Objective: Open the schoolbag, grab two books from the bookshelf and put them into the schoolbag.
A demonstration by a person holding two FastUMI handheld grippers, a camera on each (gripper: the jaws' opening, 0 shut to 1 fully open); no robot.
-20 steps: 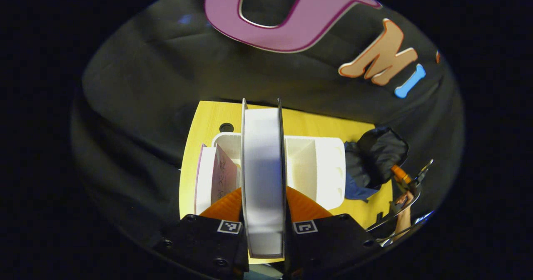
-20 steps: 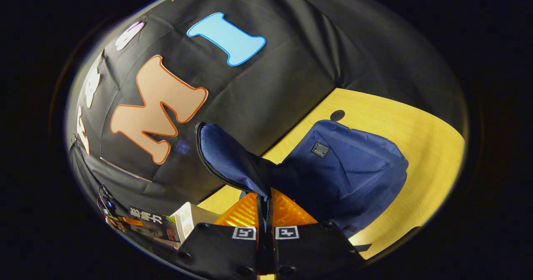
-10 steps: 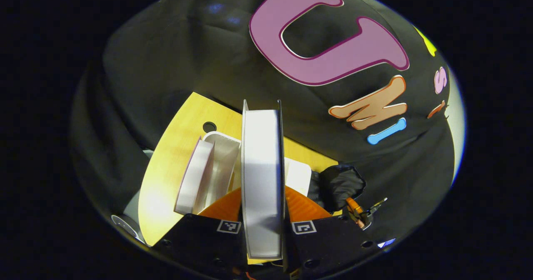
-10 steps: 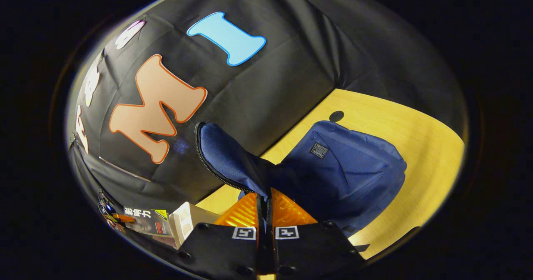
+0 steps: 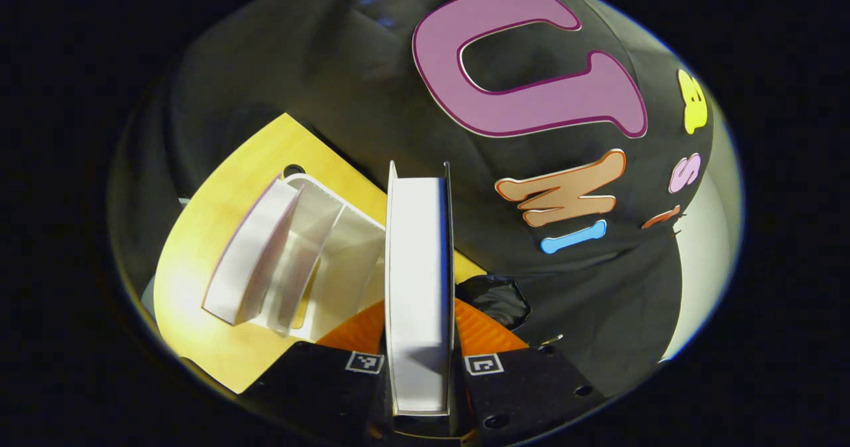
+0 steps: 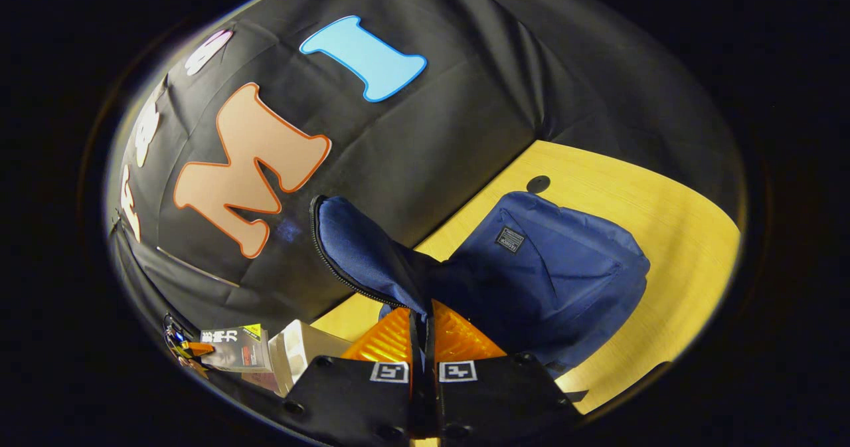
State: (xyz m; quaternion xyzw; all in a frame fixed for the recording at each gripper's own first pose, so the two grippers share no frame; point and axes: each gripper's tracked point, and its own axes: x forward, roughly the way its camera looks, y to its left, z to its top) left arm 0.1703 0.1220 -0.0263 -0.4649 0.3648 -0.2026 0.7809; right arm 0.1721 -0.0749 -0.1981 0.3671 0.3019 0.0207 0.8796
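Left gripper view: the left gripper has both fingers pressed against the covers of a thick book, which stands on edge between them with its white page block facing the camera. Beyond the book and to its left in this view sits the white bookshelf on the yellow table, tilted in the frame, with its dividers showing. A second book leans in the bookshelf's outer compartment, on the side farthest from the held book. Just right of the held book, a dark bundle of fabric lies at the table's edge.

In the right gripper view, the right gripper is closed to a thin slit, with the flap of the blue schoolbag pinched between its fingers. The flap rises from the fingers with its zip edge showing, held up clear of the bag's body. The schoolbag itself lies on the yellow table, beyond the gripper and to its right, with a small label on its front. A round hole in the table lies just behind the schoolbag. Left of the schoolbag, low in this view, the held book's printed cover shows beside the white bookshelf's corner.
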